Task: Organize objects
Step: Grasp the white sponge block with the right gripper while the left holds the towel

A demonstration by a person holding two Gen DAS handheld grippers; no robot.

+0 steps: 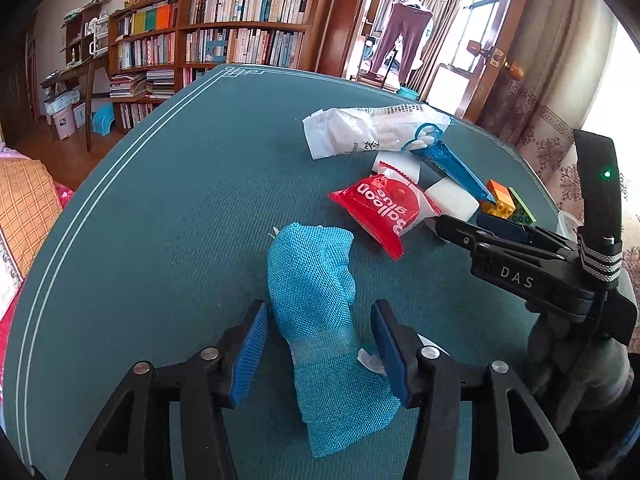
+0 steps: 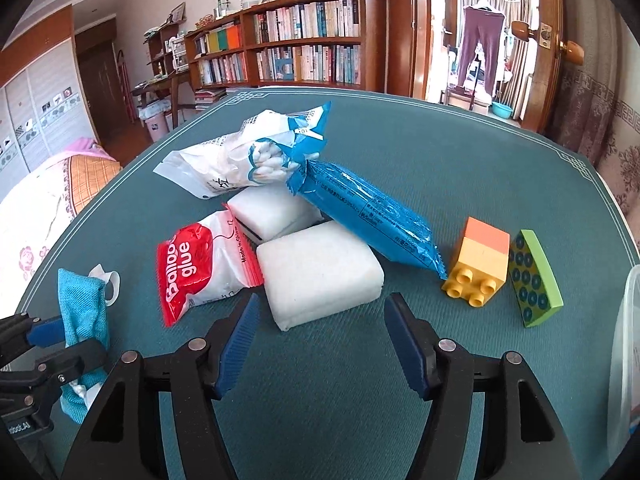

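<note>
My left gripper (image 1: 318, 350) is open, its fingers on either side of a blue woven cloth (image 1: 316, 280) lying on the teal table mat (image 1: 160, 200). My right gripper (image 2: 320, 336) is open and empty, just short of a white sponge block (image 2: 320, 272). Behind it lie a second white block (image 2: 272, 212), a red-and-white balloon glue packet (image 2: 204, 268), a long blue packet (image 2: 368, 216) and a bag of cotton swabs (image 2: 248, 160). An orange-yellow toy brick (image 2: 480, 264) and a green block (image 2: 534, 280) stand to the right.
A clear plastic container (image 2: 628, 360) stands at the table's right edge. The left gripper and cloth (image 2: 82, 320) show at the left of the right wrist view. Bookshelves (image 1: 224, 36), a bed (image 2: 52, 200) and a doorway lie beyond the table.
</note>
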